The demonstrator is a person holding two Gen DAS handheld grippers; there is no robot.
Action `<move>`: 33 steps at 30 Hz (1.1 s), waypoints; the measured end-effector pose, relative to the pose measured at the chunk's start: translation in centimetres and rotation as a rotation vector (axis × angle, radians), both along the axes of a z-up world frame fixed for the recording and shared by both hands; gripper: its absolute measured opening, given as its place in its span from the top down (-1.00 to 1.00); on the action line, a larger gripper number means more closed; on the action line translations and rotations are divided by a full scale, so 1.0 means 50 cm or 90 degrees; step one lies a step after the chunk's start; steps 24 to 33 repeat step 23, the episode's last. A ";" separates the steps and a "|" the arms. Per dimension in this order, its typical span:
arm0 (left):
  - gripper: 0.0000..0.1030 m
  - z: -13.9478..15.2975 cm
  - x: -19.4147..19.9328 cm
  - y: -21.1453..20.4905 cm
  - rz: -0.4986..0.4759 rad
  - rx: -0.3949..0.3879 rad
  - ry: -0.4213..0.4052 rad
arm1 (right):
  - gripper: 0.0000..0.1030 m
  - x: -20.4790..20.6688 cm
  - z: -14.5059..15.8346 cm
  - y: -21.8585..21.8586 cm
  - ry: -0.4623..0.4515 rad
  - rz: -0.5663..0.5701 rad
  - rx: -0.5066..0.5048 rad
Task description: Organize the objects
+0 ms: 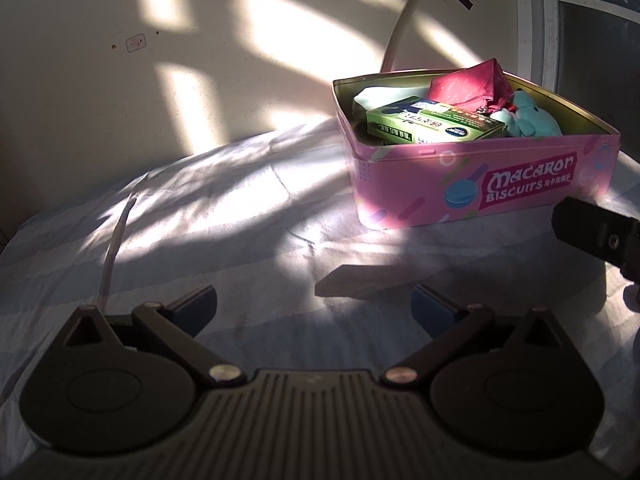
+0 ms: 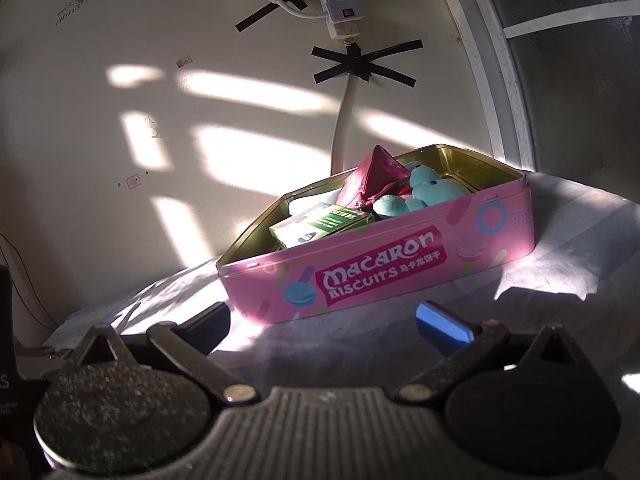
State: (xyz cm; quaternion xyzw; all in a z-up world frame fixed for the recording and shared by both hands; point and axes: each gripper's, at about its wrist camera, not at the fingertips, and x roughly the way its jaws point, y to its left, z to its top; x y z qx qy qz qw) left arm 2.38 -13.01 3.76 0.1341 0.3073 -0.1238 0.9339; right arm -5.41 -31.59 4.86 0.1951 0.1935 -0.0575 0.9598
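- A pale wrinkled cloth (image 1: 240,216) covers the surface, striped with bright sunlight and shadow.
- A cream wall (image 2: 100,120) rises behind it, crossed by slanting bars of light.
- A white power strip (image 2: 340,4) hangs on the wall at 12 o'clock in the right wrist view, with two red switches.
- A white cable (image 2: 344,120) drops from the strip toward the cloth.
- Black tape strips (image 2: 360,66) cross over the cable in a star shape.
- A small sticker (image 1: 135,43) sits on the wall at 11 o'clock in the left wrist view.
- A white frame (image 2: 500,80) curves along the wall's edge at 2 o'clock.
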 end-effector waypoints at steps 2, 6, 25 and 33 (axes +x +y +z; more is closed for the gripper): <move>-1.00 -0.001 -0.001 -0.002 0.000 0.002 0.002 | -1.00 -0.001 -0.002 -0.004 0.002 -0.003 0.004; -1.00 -0.002 -0.002 -0.004 -0.004 -0.002 0.010 | -1.00 -0.002 -0.002 -0.006 0.001 -0.006 0.009; -1.00 -0.006 -0.005 0.004 -0.032 -0.035 0.031 | -1.00 -0.007 -0.009 -0.009 0.002 -0.006 0.018; -1.00 -0.006 -0.005 0.004 -0.032 -0.035 0.031 | -1.00 -0.007 -0.009 -0.009 0.002 -0.006 0.018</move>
